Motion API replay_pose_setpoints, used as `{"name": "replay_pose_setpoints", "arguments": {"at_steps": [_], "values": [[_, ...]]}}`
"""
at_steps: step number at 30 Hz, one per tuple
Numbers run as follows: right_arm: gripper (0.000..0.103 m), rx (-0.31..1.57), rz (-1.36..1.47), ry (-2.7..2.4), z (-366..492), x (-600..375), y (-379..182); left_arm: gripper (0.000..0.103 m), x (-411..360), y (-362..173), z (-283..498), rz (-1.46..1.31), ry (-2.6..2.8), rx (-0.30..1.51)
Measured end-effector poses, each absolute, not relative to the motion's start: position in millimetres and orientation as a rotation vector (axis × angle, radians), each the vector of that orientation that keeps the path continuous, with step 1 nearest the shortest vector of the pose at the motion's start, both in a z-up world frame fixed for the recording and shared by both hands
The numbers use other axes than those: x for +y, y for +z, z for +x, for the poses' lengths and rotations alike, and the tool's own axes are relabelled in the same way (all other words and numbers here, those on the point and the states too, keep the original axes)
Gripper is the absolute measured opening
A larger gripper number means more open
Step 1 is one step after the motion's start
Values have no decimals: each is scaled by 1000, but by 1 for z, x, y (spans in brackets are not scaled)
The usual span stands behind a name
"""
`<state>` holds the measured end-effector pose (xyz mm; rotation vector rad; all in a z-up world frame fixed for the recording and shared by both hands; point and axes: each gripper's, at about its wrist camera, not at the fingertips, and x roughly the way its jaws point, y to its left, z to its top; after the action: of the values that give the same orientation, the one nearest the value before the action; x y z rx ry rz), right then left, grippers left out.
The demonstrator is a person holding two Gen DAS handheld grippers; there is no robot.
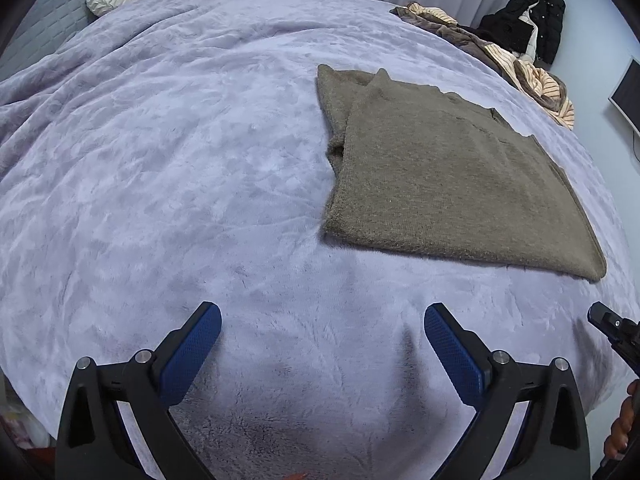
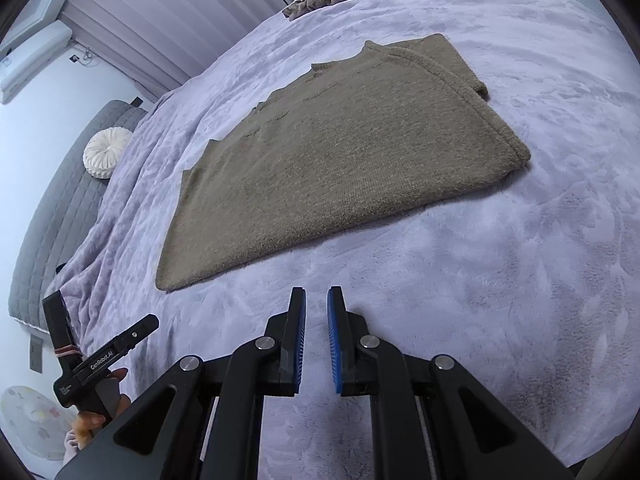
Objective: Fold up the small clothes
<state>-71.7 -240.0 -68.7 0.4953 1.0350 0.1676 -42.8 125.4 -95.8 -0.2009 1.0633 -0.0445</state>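
Currently: olive-brown knitted sweater (image 1: 440, 176), folded flat on lavender plush bed cover (image 1: 180, 160). Soft, limp, probably light; best pinched at a near corner or hem. Left tool (image 1: 322, 340) spread wide, empty. Right tool (image 2: 316, 320) nearly closed, gripping nothing.

The folded sweater (image 1: 452, 176) is a matt brown-grey knit with a slightly fuzzy, rough face, and it lies on a lilac blanket (image 1: 180, 168) of soft plush fleece with a crushed, faintly shiny pile. The left gripper (image 1: 322, 354) has matt black plastic arms, blue pads (image 1: 454, 354) with a fine dotted texture, and small polished metal pins at the joints.
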Motion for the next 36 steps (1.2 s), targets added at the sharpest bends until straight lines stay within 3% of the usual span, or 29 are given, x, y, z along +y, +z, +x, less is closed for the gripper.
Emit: {"name": "replay_pose_setpoints", "arguments": {"at_steps": [3,7,8,24,36], "values": [[17,1046,496,170,-69,-238,-70,102,126,-96,-43,-201,-42,1063],[42,1053,490,173,-69,-234,-71,102,128,-100,-40,-215,-42,1076],[43,1052,490,175,-70,-233,-71,102,129,-101,-40,-221,-43,1078],[44,1119,468,227,-58,-204,-82,102,149,-110,-38,-361,-118,1089],[44,1158,699,407,0,-142,-108,102,192,-104,4,-619,-193,1039]]}}
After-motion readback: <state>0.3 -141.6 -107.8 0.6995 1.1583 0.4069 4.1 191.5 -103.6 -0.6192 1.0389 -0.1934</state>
